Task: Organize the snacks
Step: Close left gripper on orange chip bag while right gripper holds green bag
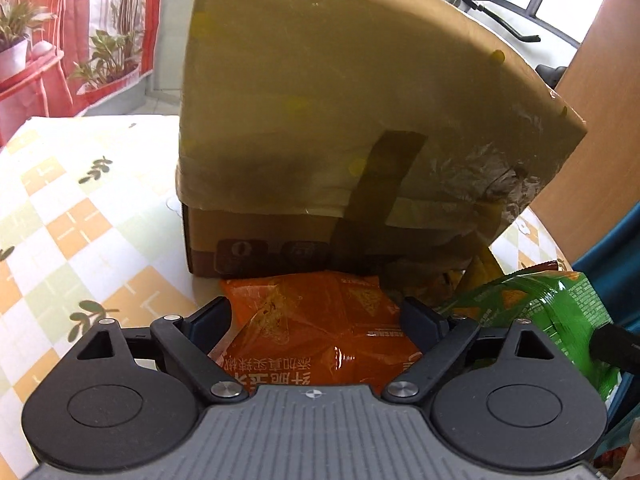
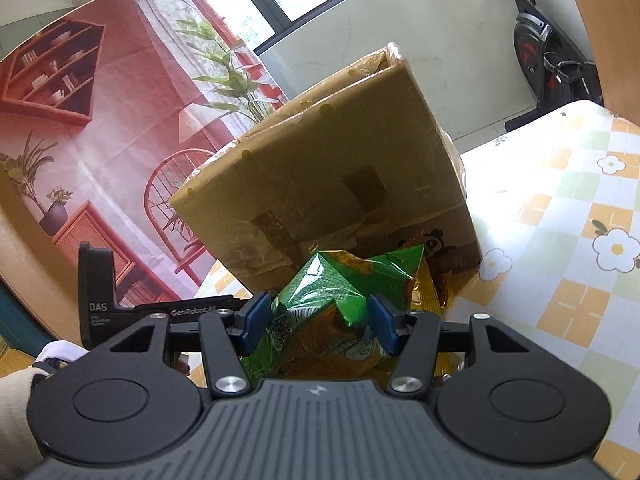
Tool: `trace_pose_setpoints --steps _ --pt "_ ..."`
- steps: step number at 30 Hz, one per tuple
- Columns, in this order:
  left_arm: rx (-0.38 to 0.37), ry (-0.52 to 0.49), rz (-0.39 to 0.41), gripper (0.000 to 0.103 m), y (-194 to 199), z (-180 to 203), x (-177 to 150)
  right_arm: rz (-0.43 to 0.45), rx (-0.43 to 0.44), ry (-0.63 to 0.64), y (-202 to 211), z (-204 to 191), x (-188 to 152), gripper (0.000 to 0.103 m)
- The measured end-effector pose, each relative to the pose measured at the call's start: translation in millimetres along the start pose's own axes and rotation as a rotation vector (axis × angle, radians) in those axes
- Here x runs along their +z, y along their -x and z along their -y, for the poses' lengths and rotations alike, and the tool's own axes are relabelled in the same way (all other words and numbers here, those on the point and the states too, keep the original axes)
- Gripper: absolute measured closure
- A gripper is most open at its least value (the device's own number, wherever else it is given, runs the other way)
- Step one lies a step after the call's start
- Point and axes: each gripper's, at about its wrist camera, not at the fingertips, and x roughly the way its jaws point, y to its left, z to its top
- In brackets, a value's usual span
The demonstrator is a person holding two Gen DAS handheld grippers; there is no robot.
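A taped cardboard box [image 1: 340, 128] stands on the table just ahead, its flap hanging toward me; it also shows in the right wrist view [image 2: 340, 176]. My left gripper [image 1: 316, 316] is wide open, with an orange snack bag [image 1: 320, 328] lying between its fingers against the box's base. My right gripper [image 2: 320, 320] is shut on a green snack bag [image 2: 332, 300], held in front of the box. That green bag [image 1: 552, 312] shows at the right of the left wrist view. A yellow bag [image 2: 428, 284] lies behind it by the box.
The table has a checked orange and green floral cloth [image 2: 560, 248]. A red printed backdrop [image 2: 100, 140] hangs at the left. An exercise bike [image 2: 540, 52] stands beyond the table. A wooden panel [image 1: 600, 120] rises at the right.
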Motion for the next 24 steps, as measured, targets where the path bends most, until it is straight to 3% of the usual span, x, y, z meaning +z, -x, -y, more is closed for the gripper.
trace_pose_setpoints --steps 6,8,11,17,19,21,23,24 --pt "-0.023 0.004 0.021 0.01 2.4 2.7 5.1 -0.015 0.0 -0.006 -0.6 2.2 -2.2 0.043" --pt "-0.002 0.002 0.0 0.009 -6.3 3.7 6.0 -0.019 0.002 -0.006 -2.1 2.7 -3.4 0.043" --pt "-0.041 0.039 -0.022 0.008 -13.3 1.6 6.0 -0.024 0.003 -0.007 -3.8 3.6 -5.2 0.042" --pt "-0.073 0.007 -0.065 0.008 -18.7 10.7 0.6 -0.039 -0.002 0.003 -6.0 2.2 -5.3 0.041" --pt "-0.087 0.015 -0.043 0.015 -14.9 8.3 -0.5 -0.039 -0.004 -0.001 -6.6 2.1 -5.4 0.041" --pt "-0.066 -0.003 -0.019 0.031 -6.4 6.1 -2.2 -0.042 -0.007 0.002 -7.1 0.9 -6.0 0.041" --pt "-0.047 -0.017 0.01 0.033 4.2 3.7 -2.3 -0.047 -0.009 0.005 -7.4 0.7 -6.2 0.041" --pt "-0.046 -0.022 0.027 0.044 10.0 2.2 -2.2 -0.049 -0.009 0.005 -7.5 0.9 -6.5 0.041"
